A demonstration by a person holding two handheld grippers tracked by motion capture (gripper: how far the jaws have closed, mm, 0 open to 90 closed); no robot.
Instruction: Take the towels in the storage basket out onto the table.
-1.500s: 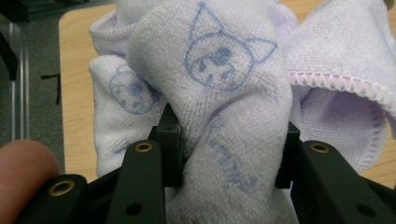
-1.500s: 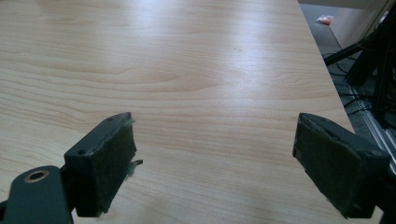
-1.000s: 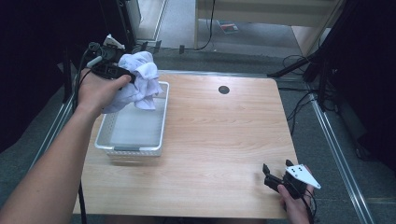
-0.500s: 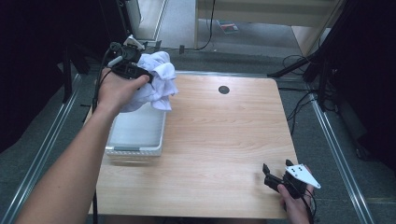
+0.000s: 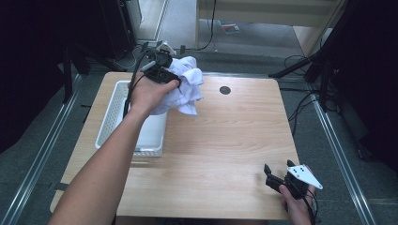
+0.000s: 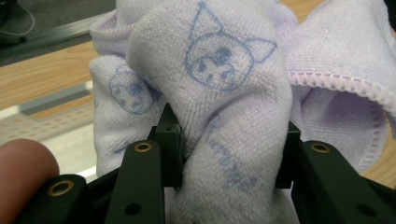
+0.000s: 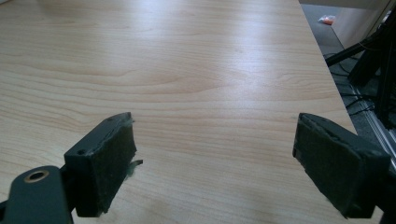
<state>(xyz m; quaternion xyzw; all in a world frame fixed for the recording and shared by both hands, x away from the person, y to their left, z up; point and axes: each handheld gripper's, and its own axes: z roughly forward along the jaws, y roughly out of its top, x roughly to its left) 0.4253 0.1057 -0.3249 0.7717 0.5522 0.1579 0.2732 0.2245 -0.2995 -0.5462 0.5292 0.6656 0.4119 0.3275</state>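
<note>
My left gripper (image 5: 157, 65) hung above the far left part of the tabletop (image 5: 225, 140), its fingers (image 6: 170, 140) pinching a bunched white towel (image 5: 183, 86). In the left gripper view the towel (image 6: 224, 93) bulged up between the two black fingers, its pale terry printed with small blue cartoon faces and edged with a stitched hem. The cloth drooped from my grip over the right rim of the white plastic basket (image 5: 112, 117), partly above bare wood. The basket sat at the left side of the tabletop, near its left edge. A small dark round hole (image 5: 225, 90) showed in the wood toward the far edge, to the right of the towel. My right gripper (image 5: 281, 176) waited low at the near right corner, well apart from the towel, its fingers (image 7: 109, 158) spread wide with nothing but woodgrain between the padded faces.
</note>
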